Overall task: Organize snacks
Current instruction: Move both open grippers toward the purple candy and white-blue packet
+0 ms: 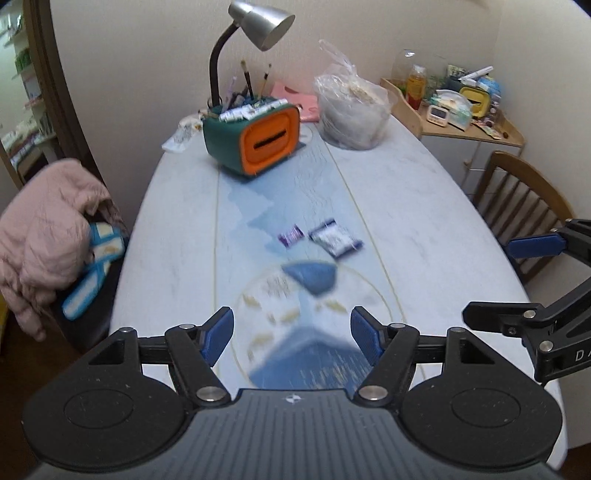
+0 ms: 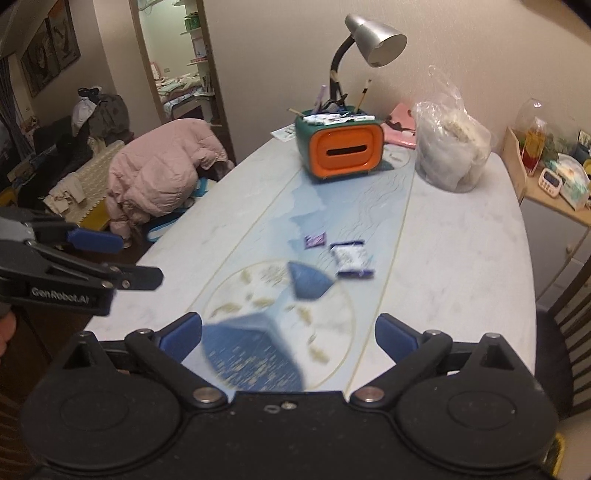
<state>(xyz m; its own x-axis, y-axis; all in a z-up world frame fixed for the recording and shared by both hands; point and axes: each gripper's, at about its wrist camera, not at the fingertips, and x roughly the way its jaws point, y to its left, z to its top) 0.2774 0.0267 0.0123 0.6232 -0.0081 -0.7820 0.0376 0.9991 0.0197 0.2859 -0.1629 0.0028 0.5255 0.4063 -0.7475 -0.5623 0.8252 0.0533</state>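
Observation:
Two snack packets lie on the table's middle: a small purple one [image 1: 291, 235] [image 2: 315, 240] and a larger blue-and-white one [image 1: 335, 239] [image 2: 351, 259] to its right. Both are blurred. My left gripper [image 1: 291, 334] is open and empty, above the near table edge, well short of the packets. My right gripper [image 2: 289, 336] is open and empty, also near the front edge. Each gripper shows at the side of the other's view: the right one [image 1: 517, 280] and the left one [image 2: 110, 258].
The table [image 1: 424, 221] carries a printed blue cloth. At the far end stand a green-and-orange organizer [image 1: 255, 136] [image 2: 341, 147] with a desk lamp [image 1: 258, 22], and a clear plastic bag [image 1: 351, 107] [image 2: 450, 147]. A pink jacket [image 1: 48, 225] hangs at the left, a wooden chair [image 1: 517, 206] at the right.

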